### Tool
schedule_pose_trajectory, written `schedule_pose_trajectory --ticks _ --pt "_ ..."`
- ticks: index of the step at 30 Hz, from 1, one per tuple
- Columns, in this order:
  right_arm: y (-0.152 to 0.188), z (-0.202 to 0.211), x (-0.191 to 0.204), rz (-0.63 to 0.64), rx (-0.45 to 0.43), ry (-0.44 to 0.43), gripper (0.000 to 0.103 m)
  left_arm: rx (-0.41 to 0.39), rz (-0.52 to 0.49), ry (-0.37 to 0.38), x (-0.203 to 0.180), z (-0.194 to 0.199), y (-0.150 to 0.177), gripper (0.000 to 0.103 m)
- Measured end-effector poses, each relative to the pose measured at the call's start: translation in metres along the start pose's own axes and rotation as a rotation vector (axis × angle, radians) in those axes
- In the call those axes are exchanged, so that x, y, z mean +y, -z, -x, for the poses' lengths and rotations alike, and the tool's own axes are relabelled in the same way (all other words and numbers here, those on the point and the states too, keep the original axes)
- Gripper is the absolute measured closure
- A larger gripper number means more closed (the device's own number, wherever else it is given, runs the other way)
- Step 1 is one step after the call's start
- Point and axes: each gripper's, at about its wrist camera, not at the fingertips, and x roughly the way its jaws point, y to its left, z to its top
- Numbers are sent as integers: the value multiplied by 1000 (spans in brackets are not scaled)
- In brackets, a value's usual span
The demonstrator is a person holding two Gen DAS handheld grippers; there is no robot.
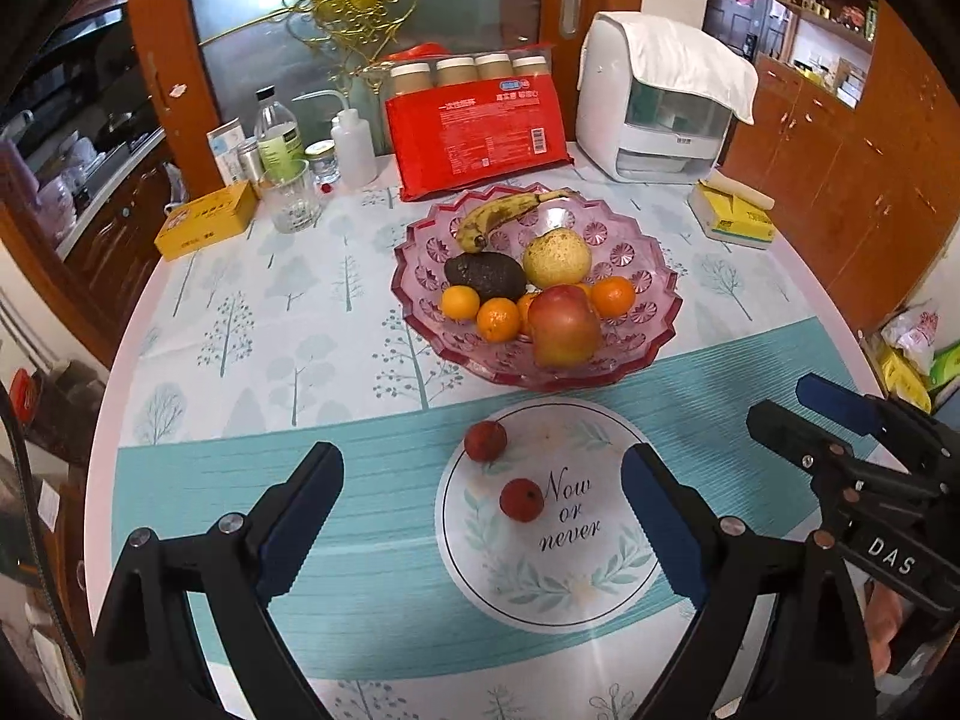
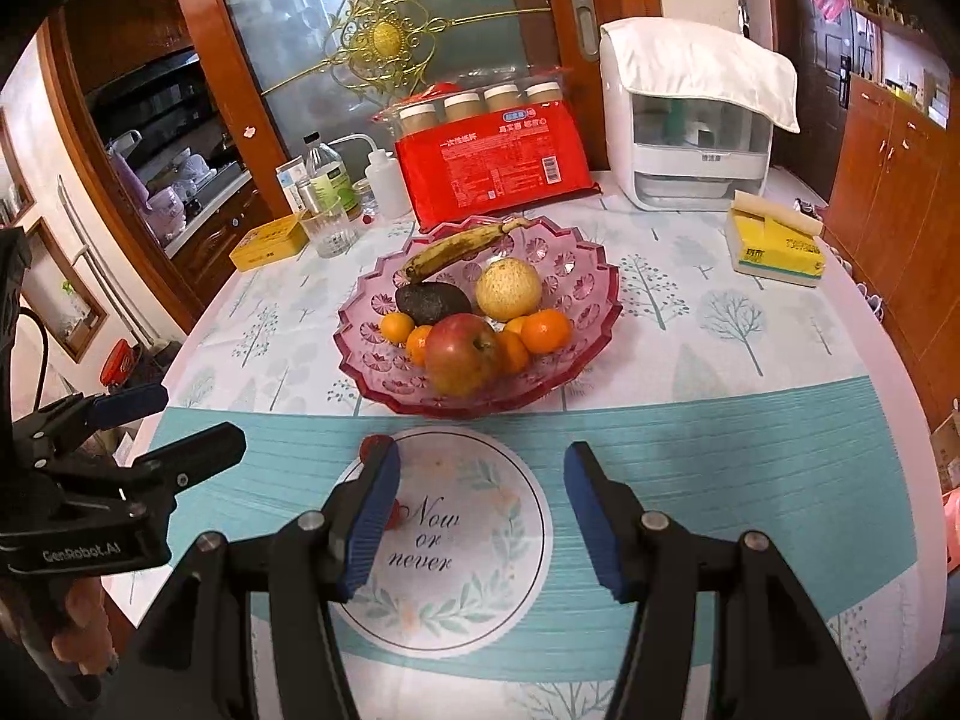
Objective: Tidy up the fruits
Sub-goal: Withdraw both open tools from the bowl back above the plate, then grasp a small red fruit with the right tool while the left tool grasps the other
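Two lychees point(image 1: 486, 440), perhaps five tangerines point(image 1: 498, 318)

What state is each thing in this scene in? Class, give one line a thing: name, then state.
left gripper: open, empty
right gripper: open, empty
pink bowl: upright, holding fruit
apple: in the bowl
banana: in the bowl
two small red fruits: loose on the tablecloth
glass: upright, empty

Pink glass bowl point(image 1: 654, 324) heaped with fruit, two red lychees point(image 1: 521, 499) on table before it
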Motion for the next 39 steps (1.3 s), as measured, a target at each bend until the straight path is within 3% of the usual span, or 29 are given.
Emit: schedule_pose_trajectory --ticks 18,28,39 --pt "18 4 25 45 -7 -23 45 11 101 -60 23 2 36 9" --pt "34 -30 42 91 42 -30 45 35 113 -108 43 -30 52 9" --pt "47 -79 45 84 131 -51 45 99 98 -82 61 -85 56 9"
